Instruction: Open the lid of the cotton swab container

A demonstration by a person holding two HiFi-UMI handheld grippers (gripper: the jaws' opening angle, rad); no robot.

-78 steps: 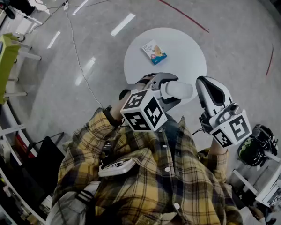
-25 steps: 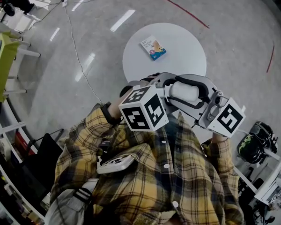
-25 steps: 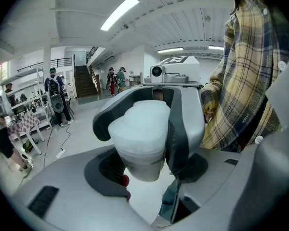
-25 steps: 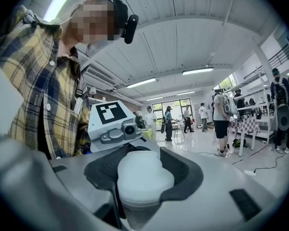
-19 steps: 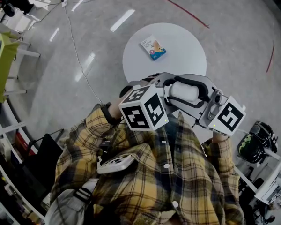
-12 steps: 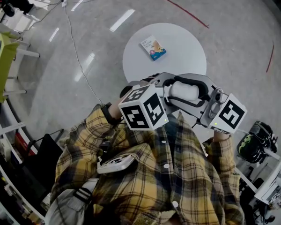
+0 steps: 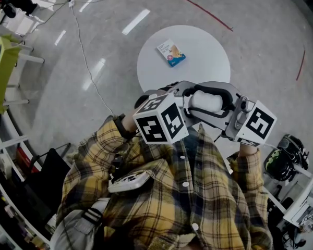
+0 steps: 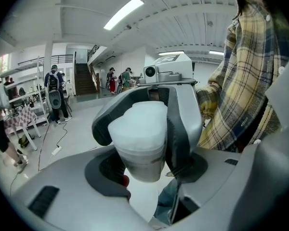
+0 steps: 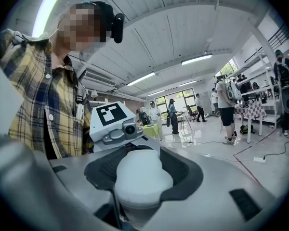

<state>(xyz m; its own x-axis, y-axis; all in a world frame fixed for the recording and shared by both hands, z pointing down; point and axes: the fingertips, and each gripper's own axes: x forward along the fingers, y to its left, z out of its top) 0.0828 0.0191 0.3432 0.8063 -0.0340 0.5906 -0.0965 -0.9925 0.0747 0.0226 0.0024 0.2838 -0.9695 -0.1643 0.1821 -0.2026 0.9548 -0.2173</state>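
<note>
The cotton swab container (image 7: 205, 102) is a small tub with a white heart-shaped lid (image 9: 141, 173), held in the air in front of the person's chest. My left gripper (image 7: 193, 104) is shut on its translucent body (image 8: 140, 163), with dark pads on both sides. My right gripper (image 7: 220, 100) comes in from the right and is shut on the lid (image 8: 137, 123). In the left gripper view its grey fingers (image 8: 182, 124) clamp the lid from both sides. The lid sits closed on the tub. My left gripper (image 8: 144, 168) and right gripper (image 9: 142, 178) face each other.
Beyond the grippers stands a round white table (image 7: 203, 61) with a small printed packet (image 7: 171, 54) on it. A cable (image 7: 86, 56) and a red line (image 7: 198, 9) run over the grey floor. A yellow-green stand (image 7: 0, 72) is at left. Several people stand far off.
Three seconds ago the right gripper hung apart to the right; it has since swung in and closed on the lid. Over the last second its marker cube has shifted slightly right and up.
</note>
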